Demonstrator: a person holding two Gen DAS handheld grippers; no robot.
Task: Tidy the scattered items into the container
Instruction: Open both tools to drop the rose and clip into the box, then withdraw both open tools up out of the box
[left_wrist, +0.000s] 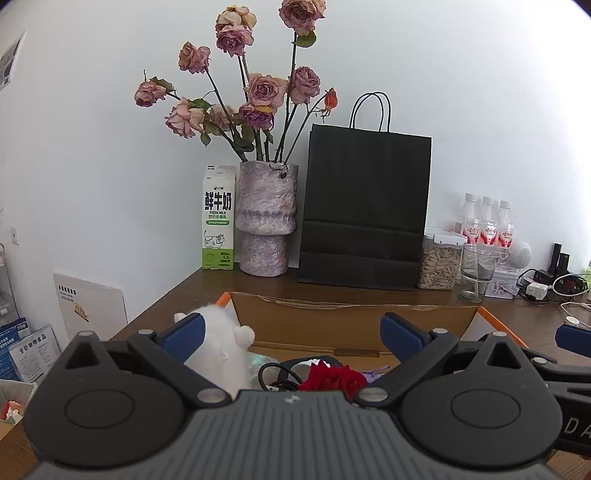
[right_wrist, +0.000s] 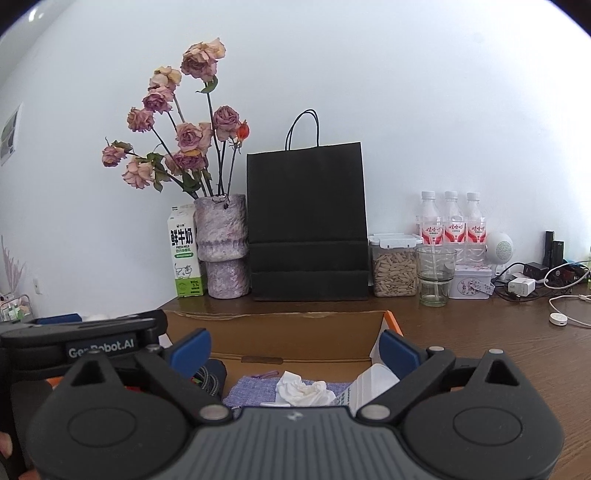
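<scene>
Brown wooden table (right_wrist: 480, 350): cardboard box (right_wrist: 295, 332), milk carton (right_wrist: 185, 254), vase (right_wrist: 221, 247), black bag (right_wrist: 306, 221), glass (right_wrist: 435, 275).

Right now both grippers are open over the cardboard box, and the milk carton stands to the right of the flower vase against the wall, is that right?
Not quite. The milk carton stands to the left of the flower vase, not the right; the left wrist view shows it, and the right wrist view agrees. The rest holds: the left gripper and right gripper are both open over the cardboard box.
</scene>
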